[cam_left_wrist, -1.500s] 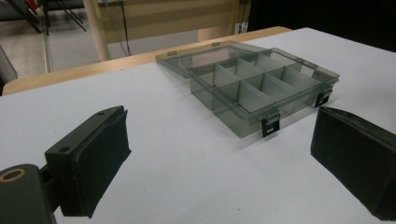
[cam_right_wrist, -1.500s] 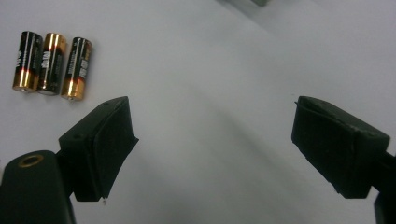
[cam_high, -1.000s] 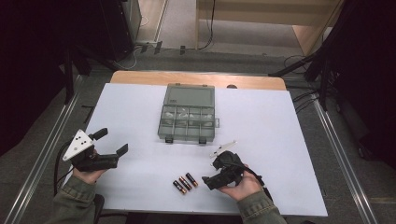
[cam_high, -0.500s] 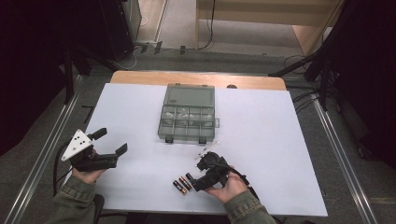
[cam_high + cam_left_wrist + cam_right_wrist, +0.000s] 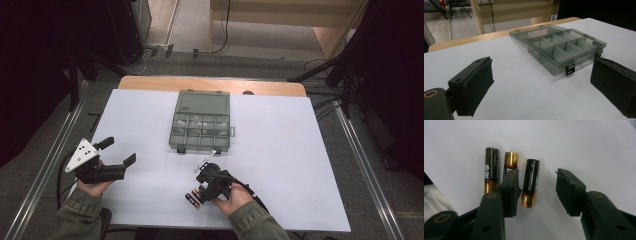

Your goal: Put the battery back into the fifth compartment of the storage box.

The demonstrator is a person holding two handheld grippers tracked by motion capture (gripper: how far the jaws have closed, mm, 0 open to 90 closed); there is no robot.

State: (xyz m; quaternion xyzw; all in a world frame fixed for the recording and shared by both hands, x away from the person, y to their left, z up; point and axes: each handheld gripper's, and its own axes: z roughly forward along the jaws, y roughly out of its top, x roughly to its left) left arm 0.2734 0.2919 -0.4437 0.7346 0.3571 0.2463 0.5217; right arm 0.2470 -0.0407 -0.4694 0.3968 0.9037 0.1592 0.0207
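Right claw (image 5: 537, 192) newly astride battery (image 5: 530, 183)

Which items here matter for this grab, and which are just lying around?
In play:
- right gripper, closing around one battery, not yet pressing
- two other batteries
- open compartment box

Idle:
- left gripper, open
- white table

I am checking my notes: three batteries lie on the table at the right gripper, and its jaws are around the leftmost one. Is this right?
Not quite. The right gripper view shows the three batteries on the table, but the right gripper has its jaws around the rightmost battery, not the leftmost one. The jaws have just been closing, and the right pad is not yet on it.
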